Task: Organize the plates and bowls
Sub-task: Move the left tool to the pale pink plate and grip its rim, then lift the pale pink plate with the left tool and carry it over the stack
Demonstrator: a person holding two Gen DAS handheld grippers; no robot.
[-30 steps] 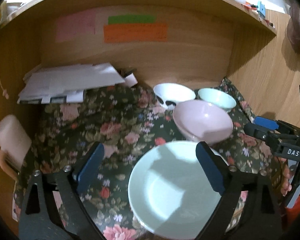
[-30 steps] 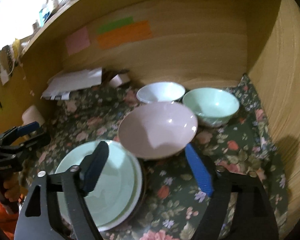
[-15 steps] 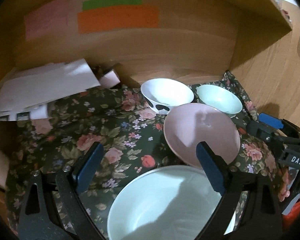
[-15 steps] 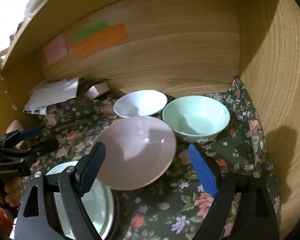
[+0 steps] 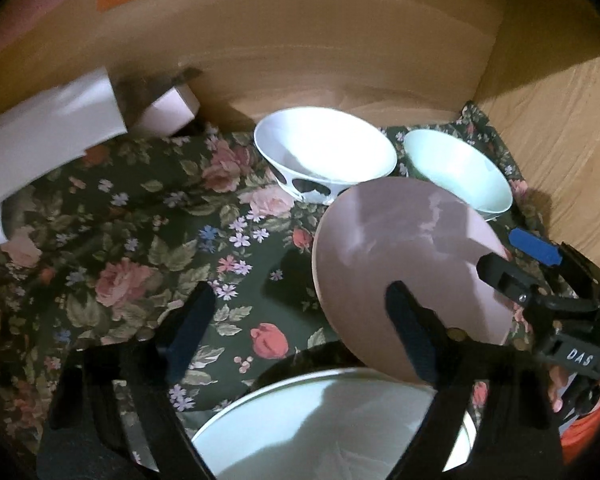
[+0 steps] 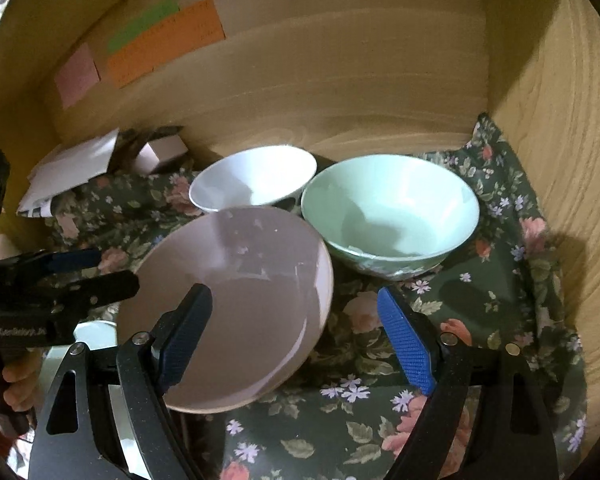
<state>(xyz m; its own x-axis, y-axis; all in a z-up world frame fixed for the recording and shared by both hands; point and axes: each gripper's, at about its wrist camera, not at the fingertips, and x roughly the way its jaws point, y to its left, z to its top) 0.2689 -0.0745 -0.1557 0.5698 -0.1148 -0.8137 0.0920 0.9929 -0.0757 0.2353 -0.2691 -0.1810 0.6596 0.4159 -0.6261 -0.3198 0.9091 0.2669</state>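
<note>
Only leftward: white bowl's [image 5: 324, 156] black patches.

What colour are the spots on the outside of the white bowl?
Black blotches, like a cow's, on the white bowl. The left wrist view shows them best.

A pink bowl [image 6: 236, 300] sat tilted at centre, leaning on a pale green plate [image 5: 332, 424] at the bottom edge; a white bowl [image 6: 254, 178] and mint bowl [image 6: 390, 210] stood upright behind.

Left tool [image 5: 300, 334] jaws just narrowed, right tool [image 6: 296, 334] open
</note>
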